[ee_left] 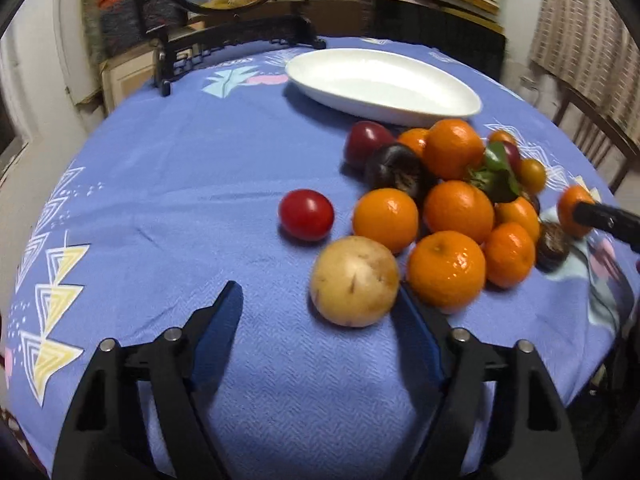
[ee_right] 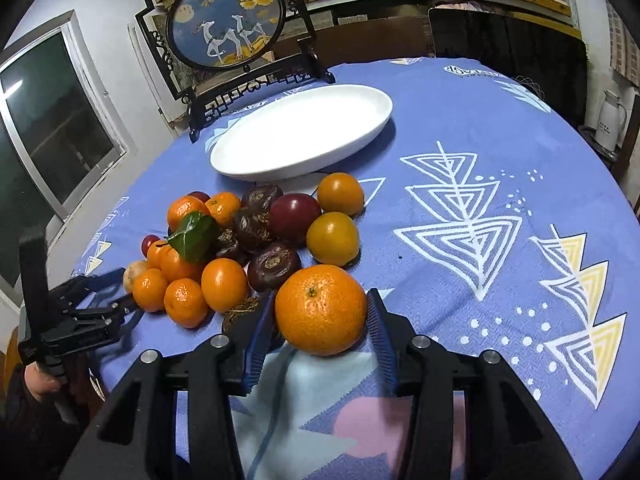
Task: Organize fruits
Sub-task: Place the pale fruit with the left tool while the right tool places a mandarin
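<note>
Round table with blue patterned cloth (ee_right: 460, 208), white oval plate (ee_right: 304, 132) far beyond the jaws, heap of fruit (ee_left: 448, 208) just ahead, framed picture stand (ee_right: 228, 20) behind

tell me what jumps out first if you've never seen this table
A heap of orange mandarins mixed with dark fruits sits on the blue patterned tablecloth, just in front of an empty white oval dish. The right gripper is closed on one large mandarin at the heap's near edge.
</note>
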